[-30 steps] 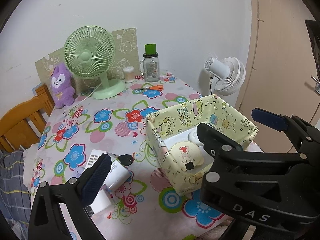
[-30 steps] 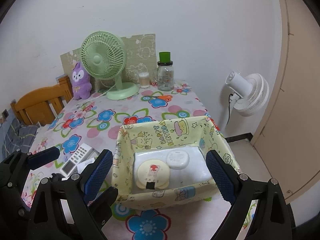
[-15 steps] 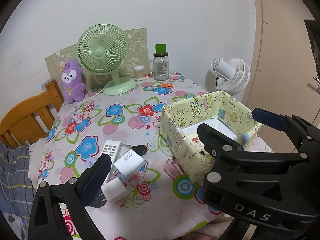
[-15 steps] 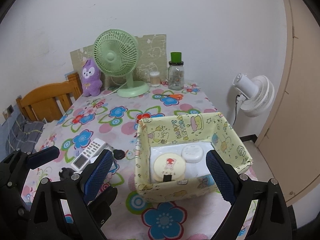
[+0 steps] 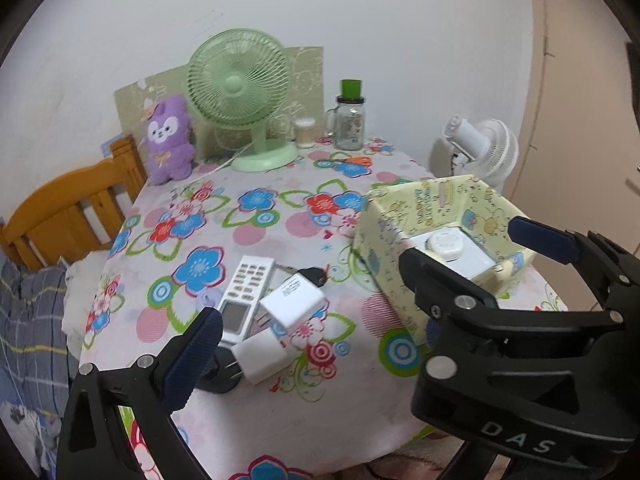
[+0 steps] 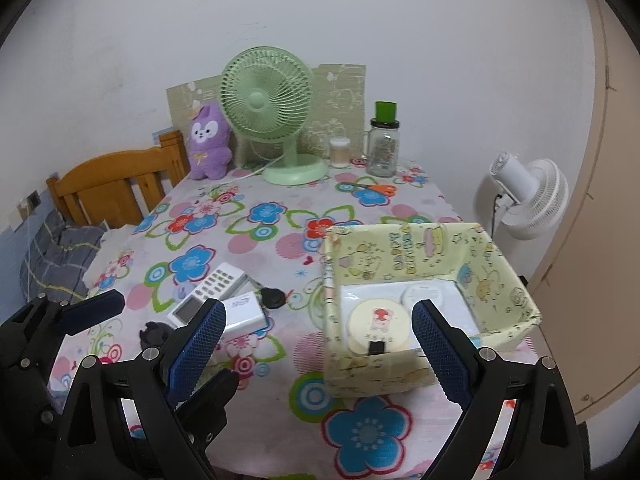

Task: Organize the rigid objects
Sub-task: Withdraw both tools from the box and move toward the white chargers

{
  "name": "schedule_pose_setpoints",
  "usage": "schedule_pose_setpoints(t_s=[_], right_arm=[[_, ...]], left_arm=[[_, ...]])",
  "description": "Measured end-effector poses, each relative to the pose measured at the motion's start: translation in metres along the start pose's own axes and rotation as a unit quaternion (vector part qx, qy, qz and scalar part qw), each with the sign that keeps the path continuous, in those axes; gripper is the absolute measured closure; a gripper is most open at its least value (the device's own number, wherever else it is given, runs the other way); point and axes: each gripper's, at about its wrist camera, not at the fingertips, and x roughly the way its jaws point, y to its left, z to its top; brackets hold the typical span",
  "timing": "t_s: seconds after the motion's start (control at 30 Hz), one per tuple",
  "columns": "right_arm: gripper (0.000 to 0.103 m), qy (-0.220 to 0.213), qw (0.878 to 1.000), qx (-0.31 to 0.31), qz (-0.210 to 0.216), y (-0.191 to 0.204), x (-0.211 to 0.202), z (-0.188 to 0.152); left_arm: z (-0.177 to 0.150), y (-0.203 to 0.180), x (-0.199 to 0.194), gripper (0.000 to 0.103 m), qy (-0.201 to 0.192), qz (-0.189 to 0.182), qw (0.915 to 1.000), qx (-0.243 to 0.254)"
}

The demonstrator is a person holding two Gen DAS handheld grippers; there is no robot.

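Left claw: jaws wide, empty; white chargers and remote lie ahead between its fingers. Right claw: jaws wide, empty; yellow box directly ahead on the tabletop.

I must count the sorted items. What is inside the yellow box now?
Inside the yellow box lie a round cream case and a white round device on a white sheet. The right gripper's finger hides part of the floor.

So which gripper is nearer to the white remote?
Left. The left gripper hovers right beside the remote; the right gripper sits nearer the yellow box.
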Motion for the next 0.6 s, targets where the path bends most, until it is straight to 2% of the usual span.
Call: schedule_pose_setpoints(t_s=[0.37,0.6], right_arm=[[0.007,-0.005,1.000,-0.013,0.017,0.033,0.015,-0.007],[0.007,0.000,0.999,-0.020,0.030,0.053,0.031,-0.014]], left_arm=[[-0.017,0.027,0.003,0.000,-0.011,0.024,0.9996,-0.005],[-0.029,0.044,0.014,0.000,-0.006,0.026,0.9996,-0.010]])
